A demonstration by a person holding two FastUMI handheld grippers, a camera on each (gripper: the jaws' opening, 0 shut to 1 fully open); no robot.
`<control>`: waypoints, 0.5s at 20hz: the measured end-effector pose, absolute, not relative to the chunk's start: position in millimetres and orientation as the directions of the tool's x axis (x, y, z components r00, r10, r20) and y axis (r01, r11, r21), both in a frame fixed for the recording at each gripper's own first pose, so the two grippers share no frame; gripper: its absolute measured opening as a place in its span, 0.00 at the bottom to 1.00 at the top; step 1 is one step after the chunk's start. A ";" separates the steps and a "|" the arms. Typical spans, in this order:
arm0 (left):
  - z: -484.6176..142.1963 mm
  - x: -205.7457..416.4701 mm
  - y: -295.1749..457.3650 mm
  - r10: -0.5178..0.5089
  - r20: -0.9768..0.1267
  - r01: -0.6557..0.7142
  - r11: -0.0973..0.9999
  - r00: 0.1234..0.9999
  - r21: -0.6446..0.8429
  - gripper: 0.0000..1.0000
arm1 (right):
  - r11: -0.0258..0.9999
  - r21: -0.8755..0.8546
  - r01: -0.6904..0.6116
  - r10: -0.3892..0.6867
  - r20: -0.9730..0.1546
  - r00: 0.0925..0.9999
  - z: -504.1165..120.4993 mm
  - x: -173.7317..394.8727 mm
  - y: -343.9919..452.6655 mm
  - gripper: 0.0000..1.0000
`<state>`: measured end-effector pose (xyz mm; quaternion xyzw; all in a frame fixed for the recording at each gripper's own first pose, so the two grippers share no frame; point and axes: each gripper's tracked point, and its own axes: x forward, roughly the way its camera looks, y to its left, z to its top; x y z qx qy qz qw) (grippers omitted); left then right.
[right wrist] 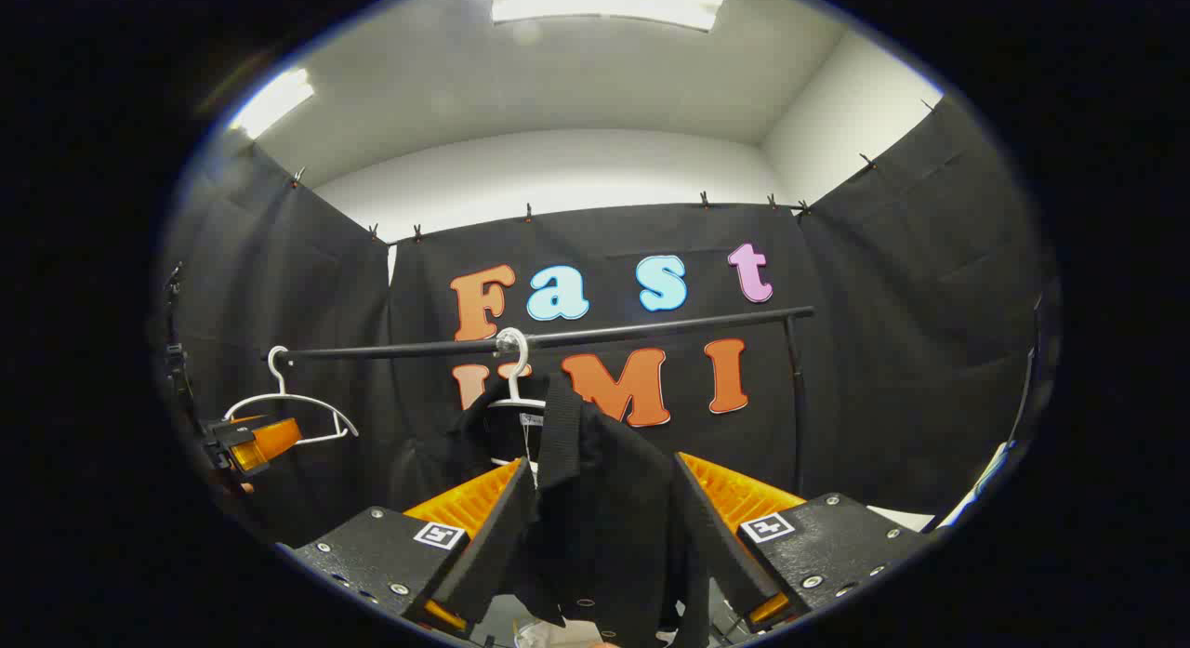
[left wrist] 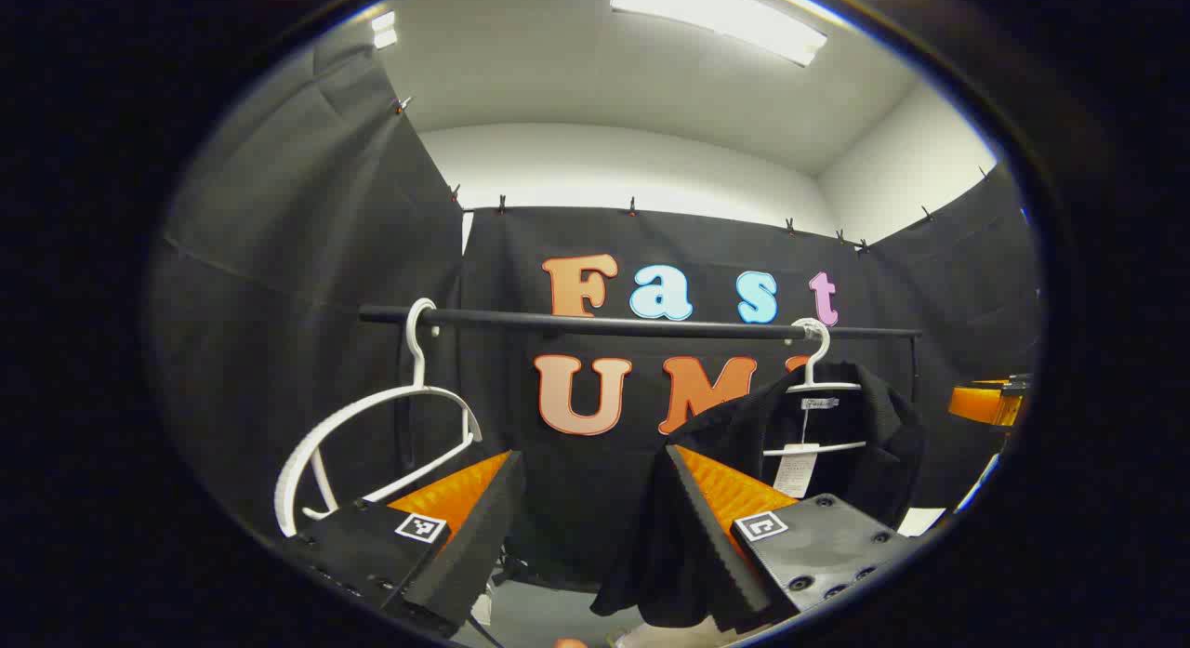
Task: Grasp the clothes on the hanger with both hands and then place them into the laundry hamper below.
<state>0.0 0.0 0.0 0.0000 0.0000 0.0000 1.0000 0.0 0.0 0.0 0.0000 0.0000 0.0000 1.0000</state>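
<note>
A black garment [left wrist: 883, 443] hangs from a white hanger [left wrist: 818, 350] at the right end of a black rail [left wrist: 604, 325]. My left gripper [left wrist: 591, 457] is open, down and to the left of the garment, whose lower left edge drapes by its right finger. In the right gripper view the same garment [right wrist: 604, 518] hangs between the fingers of my right gripper [right wrist: 604, 464], which stands open around the fabric. Its hanger hook [right wrist: 514, 355] sits on the rail [right wrist: 651, 330] just above.
An empty white hanger [left wrist: 372, 411] hangs at the rail's left end, close above my left gripper's left finger. The right gripper view has it too [right wrist: 288, 402], with the left gripper [right wrist: 246, 443] beneath it. Black cloth walls close in on three sides.
</note>
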 end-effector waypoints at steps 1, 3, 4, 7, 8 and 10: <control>1.5 -0.3 -1.1 -0.005 0.005 0.005 1.000 1.000 0.001 1.00 | 1.000 -0.002 -0.002 0.002 -0.004 1.000 -1.1 1.2 2.1 0.92; 2.6 -1.0 -4.3 -0.020 -0.001 0.020 1.000 1.000 -0.005 0.96 | 1.000 -0.007 -0.010 0.010 -0.008 1.000 -0.6 2.3 5.1 0.92; 1.6 -0.4 -5.6 -0.025 -0.007 0.025 1.000 1.000 -0.005 0.99 | 1.000 -0.008 -0.015 0.015 -0.010 1.000 0.0 4.2 7.5 0.92; -3.2 0.0 -9.5 -0.040 -0.024 0.040 0.999 0.999 -0.005 0.94 | 1.000 -0.009 -0.030 0.030 -0.009 1.000 2.5 5.9 12.9 0.92; -4.5 0.4 -10.8 -0.046 -0.028 0.045 0.999 0.999 -0.012 0.94 | 0.999 -0.012 -0.031 0.031 -0.009 0.999 2.4 6.4 14.0 0.92; -5.5 0.5 -8.4 -0.040 -0.031 0.039 0.999 0.999 -0.017 0.94 | 0.999 -0.017 -0.037 0.037 -0.010 0.999 1.5 4.8 14.4 0.92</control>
